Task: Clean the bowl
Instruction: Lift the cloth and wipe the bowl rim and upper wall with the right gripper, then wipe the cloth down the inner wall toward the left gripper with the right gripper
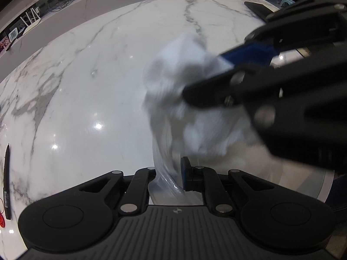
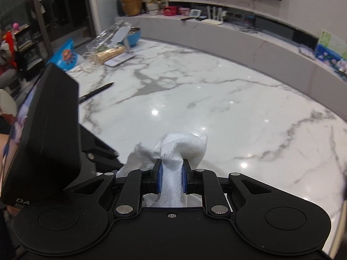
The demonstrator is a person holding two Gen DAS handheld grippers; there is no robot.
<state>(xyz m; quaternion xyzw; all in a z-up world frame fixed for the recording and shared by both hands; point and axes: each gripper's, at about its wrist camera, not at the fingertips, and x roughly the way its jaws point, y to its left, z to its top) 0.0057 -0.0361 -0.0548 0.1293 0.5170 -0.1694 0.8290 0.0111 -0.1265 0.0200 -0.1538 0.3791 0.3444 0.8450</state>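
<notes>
The left gripper [image 1: 168,179] is reaching forward low over the marble table [image 1: 86,86], its jaws clamped on the rim of the clear bowl [image 1: 164,169], which is sitting at 6 o'clock in the left wrist view, just ahead of the linkages; one blue pad [image 1: 185,173] is pressing the inner side of the wall, the other finger lying outside it. The right gripper [image 1: 208,80] is coming in from 3 o'clock, angled down and toward 9 o'clock, its jaws closed tight on a crumpled white paper towel [image 1: 190,99]; the towel is blurred and is hanging over the bowl's opening, whether it is touching the glass I cannot tell. In the right wrist view the same gripper [image 2: 171,178] is pinching the towel [image 2: 173,151] between its blue pads [image 2: 160,178], the wad fanning out above the fingertips; the left gripper's black body [image 2: 49,134] is standing at 9 o'clock. A black pen [image 1: 7,177] is lying at 8 o'clock on the table, well apart from the bowl.
</notes>
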